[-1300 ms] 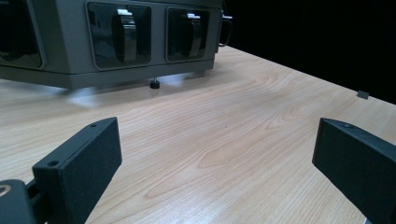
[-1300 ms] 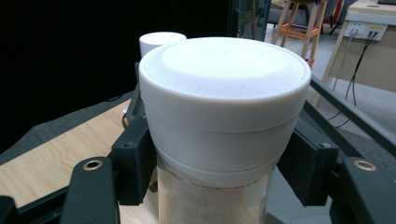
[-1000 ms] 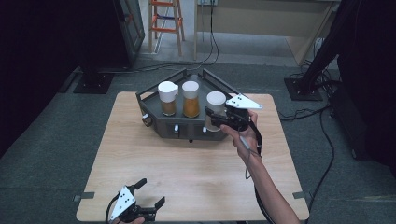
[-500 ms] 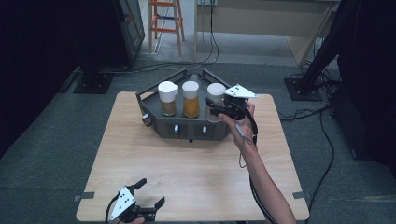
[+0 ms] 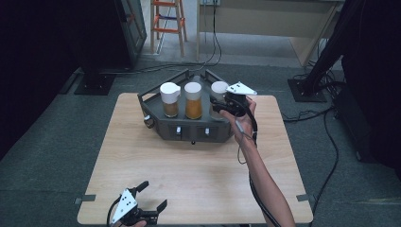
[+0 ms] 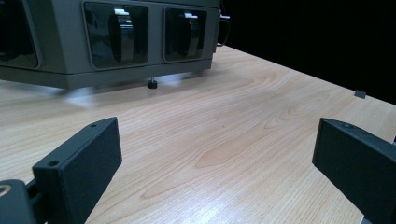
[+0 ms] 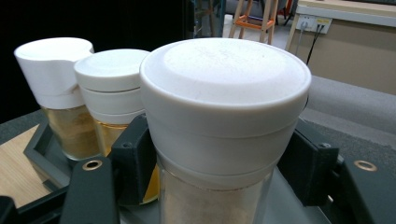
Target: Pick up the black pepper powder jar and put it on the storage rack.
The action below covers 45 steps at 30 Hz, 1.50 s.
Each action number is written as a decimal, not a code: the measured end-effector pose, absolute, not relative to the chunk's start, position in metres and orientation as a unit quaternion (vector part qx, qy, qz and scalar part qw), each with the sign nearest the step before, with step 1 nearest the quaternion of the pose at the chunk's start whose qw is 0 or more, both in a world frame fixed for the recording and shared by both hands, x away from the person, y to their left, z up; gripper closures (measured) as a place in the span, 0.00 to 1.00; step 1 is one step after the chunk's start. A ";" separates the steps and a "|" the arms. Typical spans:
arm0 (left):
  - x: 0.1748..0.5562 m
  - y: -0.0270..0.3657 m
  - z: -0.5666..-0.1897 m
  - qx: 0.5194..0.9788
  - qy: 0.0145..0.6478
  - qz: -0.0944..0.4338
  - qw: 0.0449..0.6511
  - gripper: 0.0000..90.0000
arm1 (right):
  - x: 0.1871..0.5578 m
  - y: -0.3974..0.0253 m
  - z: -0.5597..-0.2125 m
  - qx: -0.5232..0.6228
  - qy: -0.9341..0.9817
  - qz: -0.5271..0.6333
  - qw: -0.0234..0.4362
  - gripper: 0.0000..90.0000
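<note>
Movement: right gripper [image 5: 216,106] has slid in from the tray's front edge since a second ago and now sits around the right-hand jar [image 5: 218,92], at the tray's three o'clock end.
Right gripper state: jaws stand on either side of the jar just below its white lid [image 7: 224,79]; in the right gripper view the pads look pressed to the jar, so it is clamped on it.
Jar position: upright in the dark tray [image 5: 153,101], third in a row with the middle jar [image 5: 193,100] and the left jar [image 5: 169,99], which carries a spouted lid.
Contents: amber fill in the left and middle jars, paler fill in the gripped one.
Left gripper: unmoved at the table's [image 5: 189,170] six o'clock edge [image 5: 150,198], jaws spread wide over bare wood, holding nothing.
Tray front: two dark windows [image 6: 116,32] face the left gripper.
Writing: no brand, label or text can be read on jars or tray.
</note>
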<state>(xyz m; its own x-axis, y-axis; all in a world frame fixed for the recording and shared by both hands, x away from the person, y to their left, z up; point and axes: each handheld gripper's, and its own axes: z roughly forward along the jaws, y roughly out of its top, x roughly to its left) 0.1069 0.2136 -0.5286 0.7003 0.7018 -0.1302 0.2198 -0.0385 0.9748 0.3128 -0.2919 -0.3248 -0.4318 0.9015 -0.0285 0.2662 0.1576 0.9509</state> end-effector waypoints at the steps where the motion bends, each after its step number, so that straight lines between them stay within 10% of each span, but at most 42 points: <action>1: 0.107 0.214 -0.529 0.693 0.332 0.198 0.608 0.01 | 0.314 -0.292 -0.326 0.425 0.688 0.491 0.323 0.38; 39: 0.107 0.213 -0.529 0.693 0.331 0.198 0.609 0.01 | 0.335 -0.286 -0.351 0.449 0.677 0.486 0.324 0.37; 45: 0.107 0.213 -0.528 0.693 0.331 0.198 0.609 0.01 | 0.334 -0.289 -0.352 0.462 0.669 0.495 0.307 0.16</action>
<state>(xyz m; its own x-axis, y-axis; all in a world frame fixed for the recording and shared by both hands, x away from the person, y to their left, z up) 0.1066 0.2134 -0.5285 0.7024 0.6999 -0.1292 0.2186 -0.0394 0.9750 0.3342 -0.2889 -0.3521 -0.3847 0.9219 0.0462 0.3138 0.0836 0.9458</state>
